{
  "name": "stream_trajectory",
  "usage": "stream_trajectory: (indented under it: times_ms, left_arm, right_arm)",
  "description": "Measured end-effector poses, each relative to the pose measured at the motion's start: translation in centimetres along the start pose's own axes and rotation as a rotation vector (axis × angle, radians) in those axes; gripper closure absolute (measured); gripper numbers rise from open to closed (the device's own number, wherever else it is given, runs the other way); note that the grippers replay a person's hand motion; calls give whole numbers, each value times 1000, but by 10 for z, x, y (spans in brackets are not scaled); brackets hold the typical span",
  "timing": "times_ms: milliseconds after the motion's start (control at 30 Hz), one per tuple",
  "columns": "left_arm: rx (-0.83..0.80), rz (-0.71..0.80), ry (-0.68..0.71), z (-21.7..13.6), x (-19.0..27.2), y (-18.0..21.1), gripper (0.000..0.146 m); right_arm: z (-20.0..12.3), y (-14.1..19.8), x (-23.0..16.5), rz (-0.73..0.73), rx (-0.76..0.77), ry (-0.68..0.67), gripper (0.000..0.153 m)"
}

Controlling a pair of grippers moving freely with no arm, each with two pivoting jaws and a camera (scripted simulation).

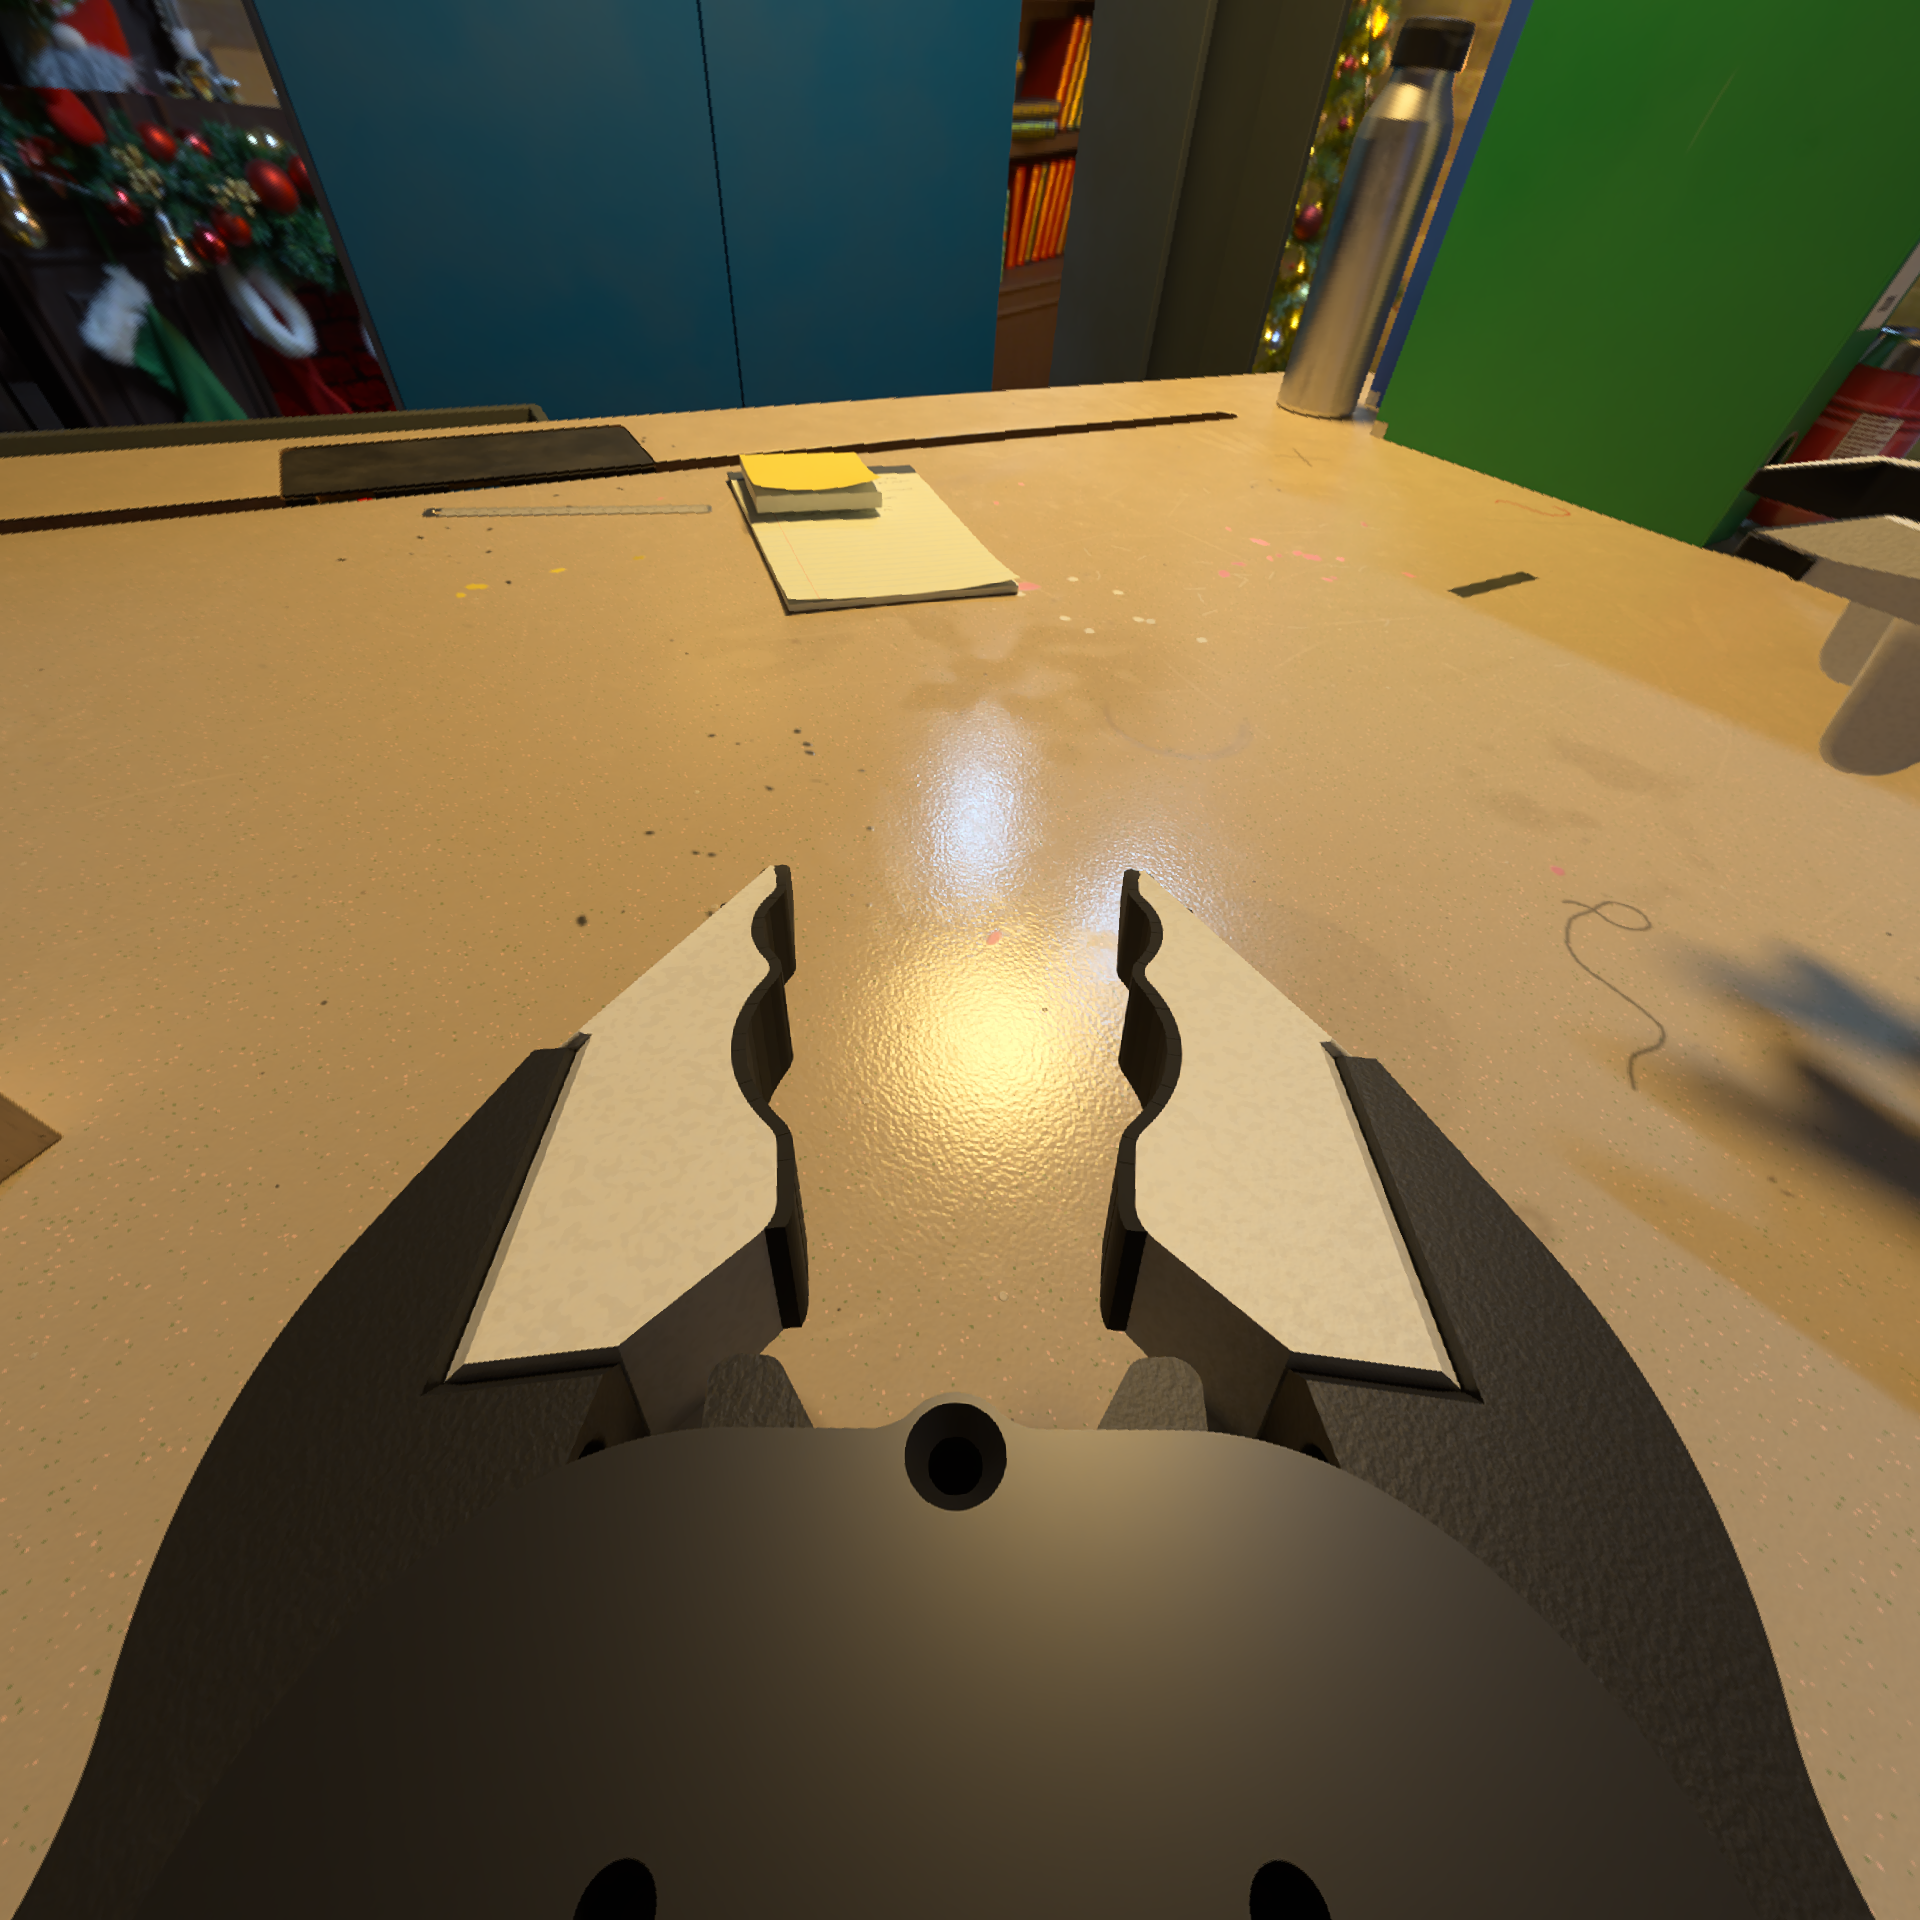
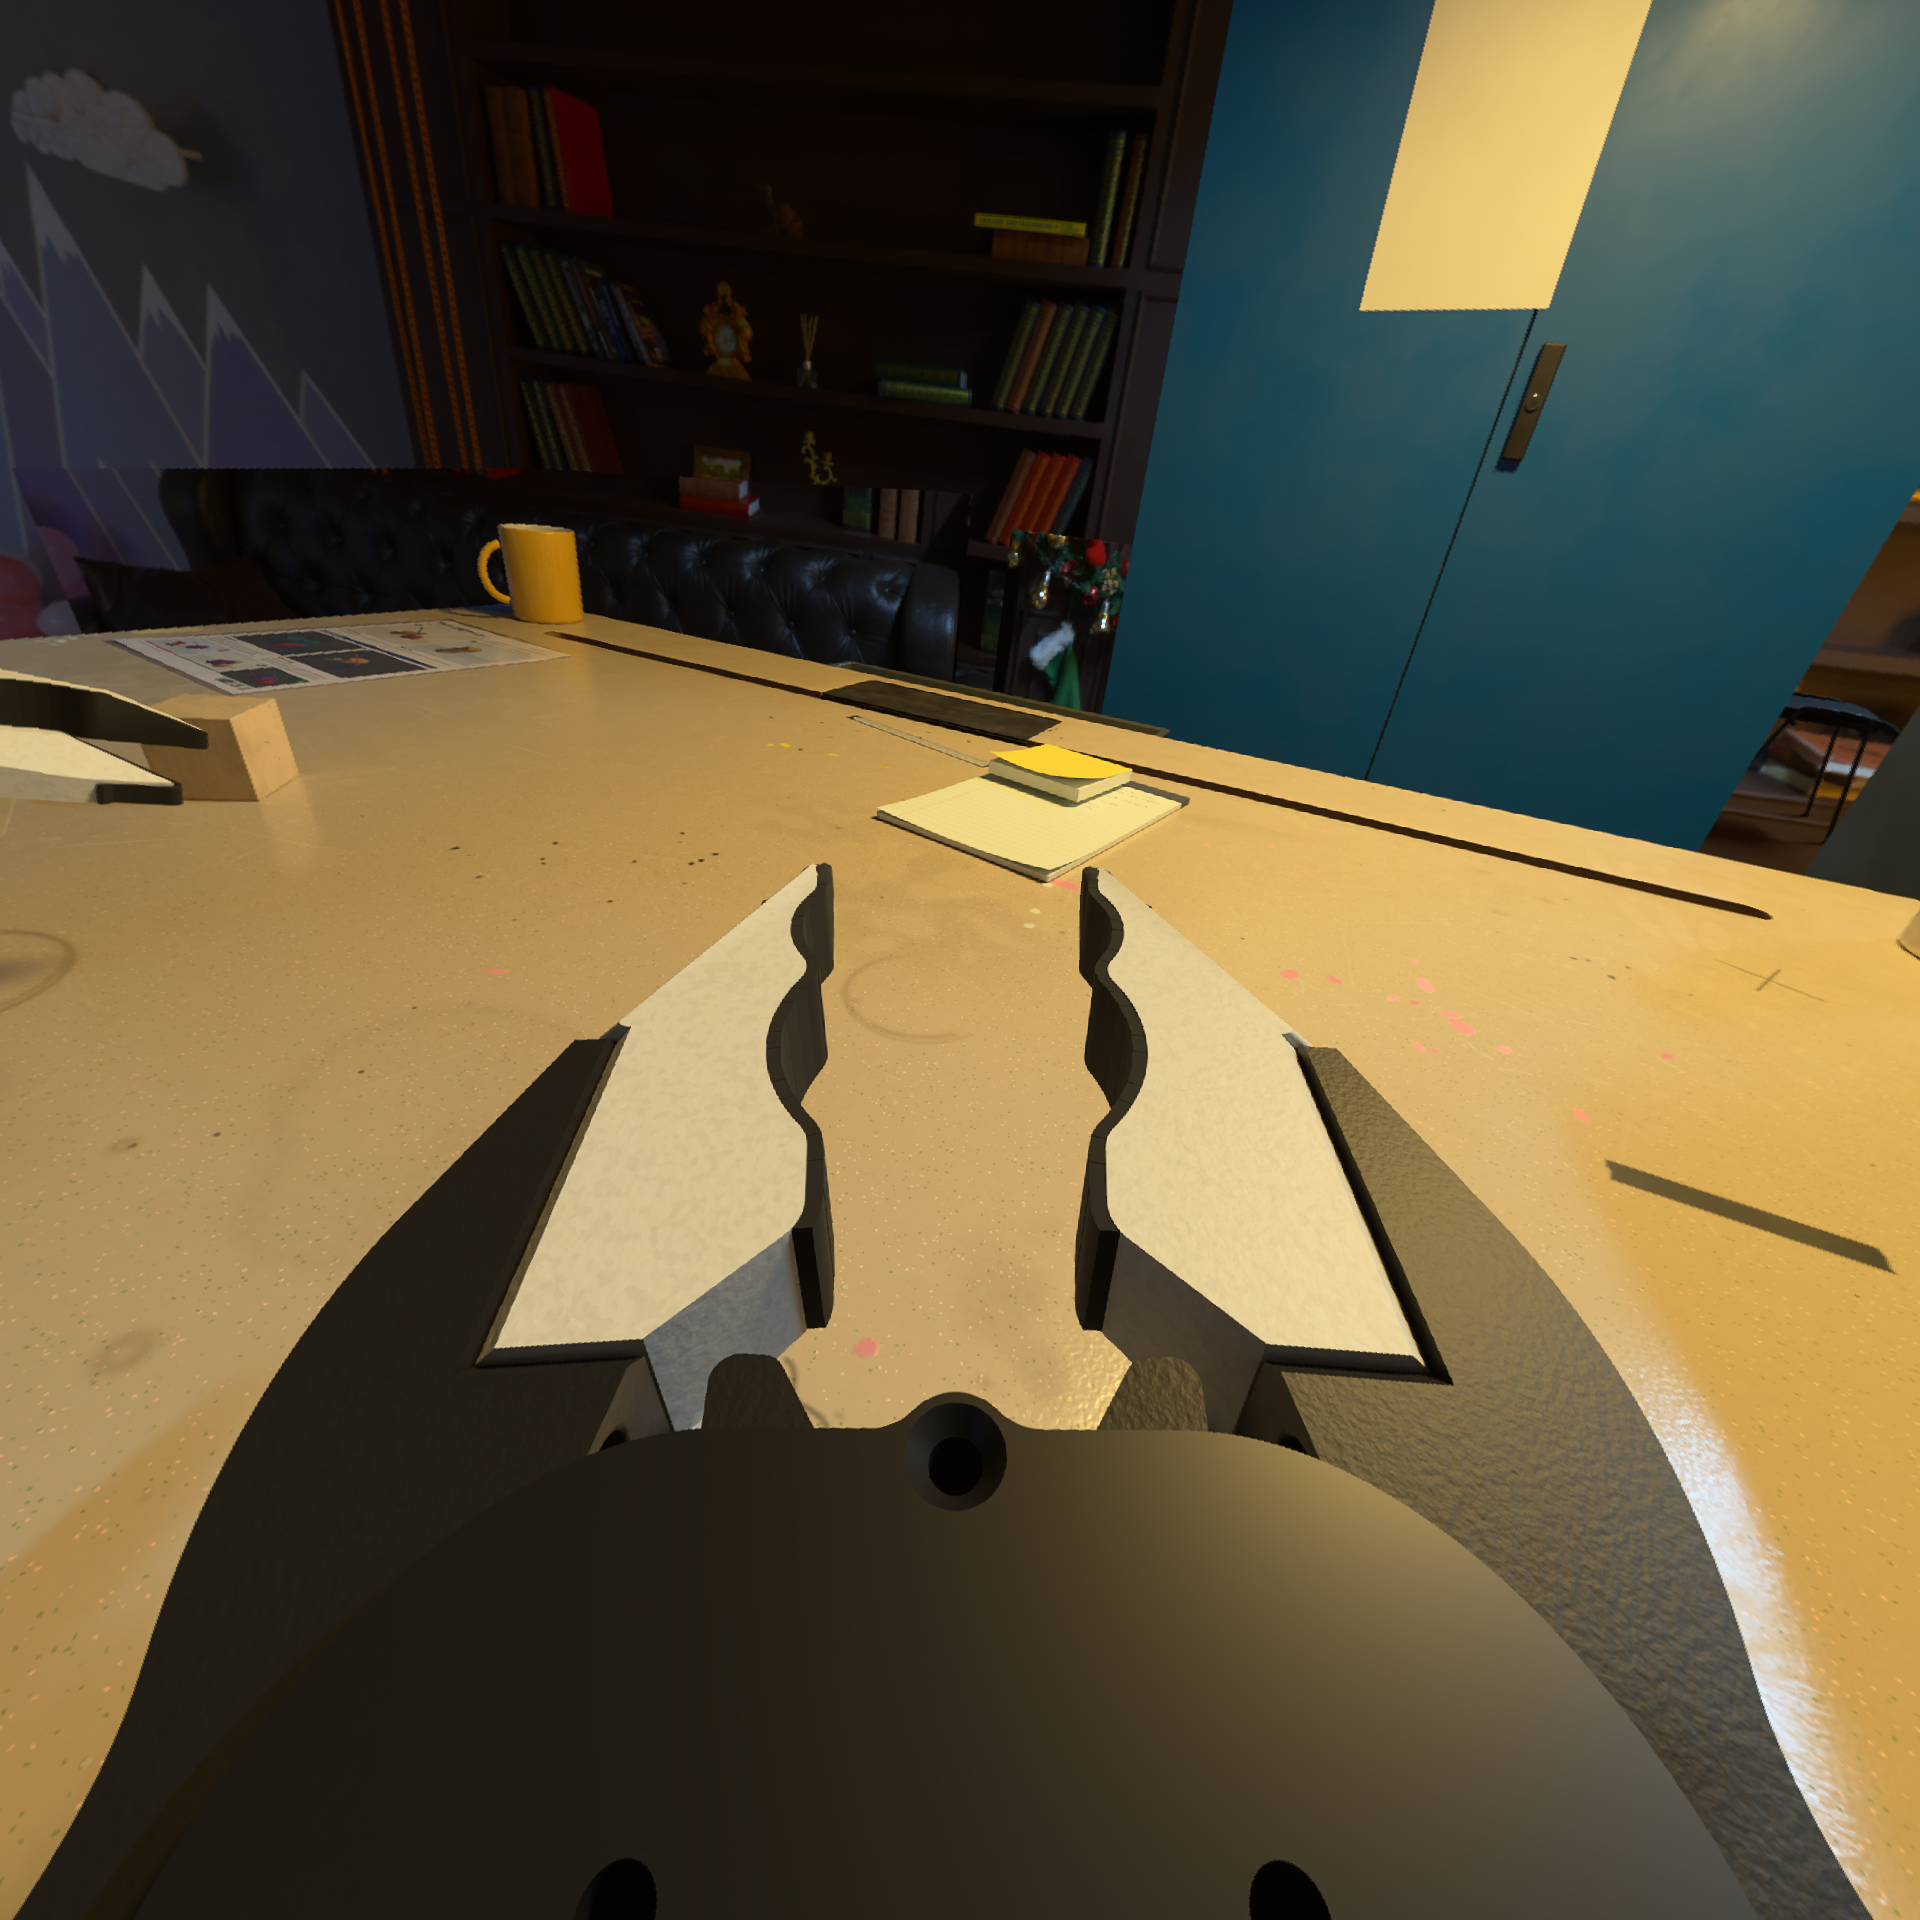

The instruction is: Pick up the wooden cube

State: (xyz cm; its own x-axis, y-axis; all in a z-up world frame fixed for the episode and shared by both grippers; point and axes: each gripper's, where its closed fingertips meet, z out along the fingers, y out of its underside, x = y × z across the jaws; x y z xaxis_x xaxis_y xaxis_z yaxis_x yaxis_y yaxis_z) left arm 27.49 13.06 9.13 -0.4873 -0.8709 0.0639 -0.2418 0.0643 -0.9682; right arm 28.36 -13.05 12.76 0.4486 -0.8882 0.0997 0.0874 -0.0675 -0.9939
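The wooden cube (image 2: 234, 750) is a pale wood block on the tan table (image 2: 520, 1039), at the far left of the right wrist view. The left gripper's fingers (image 2: 62, 767) show just in front of it there, beside it and not around it. In the left wrist view only a brown corner (image 1: 19, 1141) at the left edge may be the cube. My left gripper (image 1: 956, 883) is open and empty over bare table. My right gripper (image 2: 956, 878) is open and empty, far to the right of the cube. Its fingers (image 1: 1860, 545) show at the right edge of the left wrist view.
A yellow legal pad (image 1: 883, 551) with a block of sticky notes (image 1: 810, 480) lies mid-table, a ruler (image 1: 566, 510) and a dark mat (image 1: 457, 457) behind it. A metal bottle (image 1: 1361, 229) and a green panel (image 1: 1662, 260) stand back right. A yellow mug (image 2: 540, 571) and a printed sheet (image 2: 332, 652) sit beyond the cube.
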Motion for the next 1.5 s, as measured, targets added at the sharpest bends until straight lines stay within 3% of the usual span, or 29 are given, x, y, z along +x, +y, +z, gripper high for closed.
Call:
stream_trajectory:
  times_ms: [300, 400, 500, 633, 767, 833, 1067, 1300, 1500]
  left_arm:
    - [-82, -94, 120, 2, 13, 2, 75]
    - [-81, -131, 165, -16, 7, -15, 73]
    - [-117, -37, 130, -43, -24, -33, 77]
    - [-347, 160, 22, -57, -93, -45, 80]
    - [-633, 461, -48, -49, -164, -48, 81]
    - [-798, 521, -40, -41, -194, -41, 81]
    - [-1171, 382, 7, -18, -242, 5, 78]
    - [-1291, 433, 59, -19, -252, 40, 76]
    - [-1358, 448, 110, -20, -250, 56, 90]
  right_arm:
    - [-3, 4, 3, 36, -14, -3, 102]
    - [-7, 0, -2, 99, -3, -46, 101]
    - [-6, -1, -13, 148, -11, -105, 100]
    - [-2, 1, -24, 140, -26, -150, 99]
    - [-1, 7, -24, 132, -49, -154, 99]
    - [-1, 11, -22, 171, -59, -158, 99]
    - [-1, 16, -21, 260, -86, -181, 99]
    - [1, 18, -30, 193, -98, -201, 100]
    - [0, 18, -33, 162, -99, -201, 101]
